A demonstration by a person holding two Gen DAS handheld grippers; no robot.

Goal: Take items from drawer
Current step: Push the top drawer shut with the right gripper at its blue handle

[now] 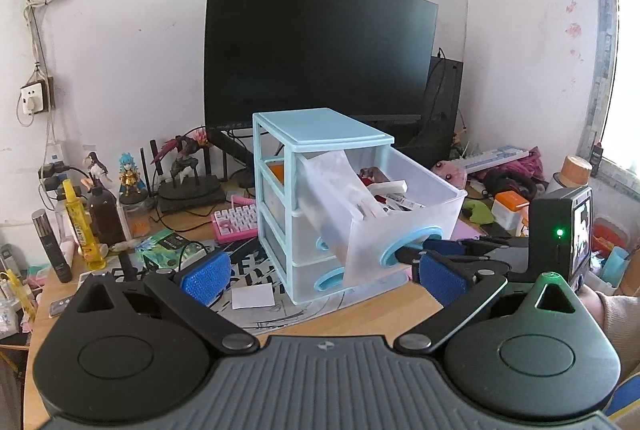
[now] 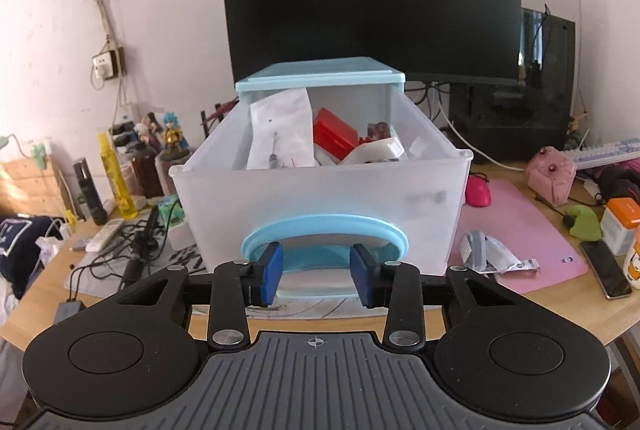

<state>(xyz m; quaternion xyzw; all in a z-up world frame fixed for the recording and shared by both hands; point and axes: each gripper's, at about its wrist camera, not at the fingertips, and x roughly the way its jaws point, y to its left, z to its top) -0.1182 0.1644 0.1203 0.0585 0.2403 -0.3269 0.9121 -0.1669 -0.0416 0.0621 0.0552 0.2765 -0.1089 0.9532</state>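
My right gripper (image 2: 316, 274) is spread apart at the handle (image 2: 324, 226) of the pulled-out drawer (image 2: 320, 189); my left gripper (image 1: 320, 276) is released.

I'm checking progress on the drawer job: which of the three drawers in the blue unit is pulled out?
The top drawer, pulled far forward with its contents exposed. The middle drawer and bottom drawer sit flush in the frame. The right gripper is at the top drawer's blue handle.
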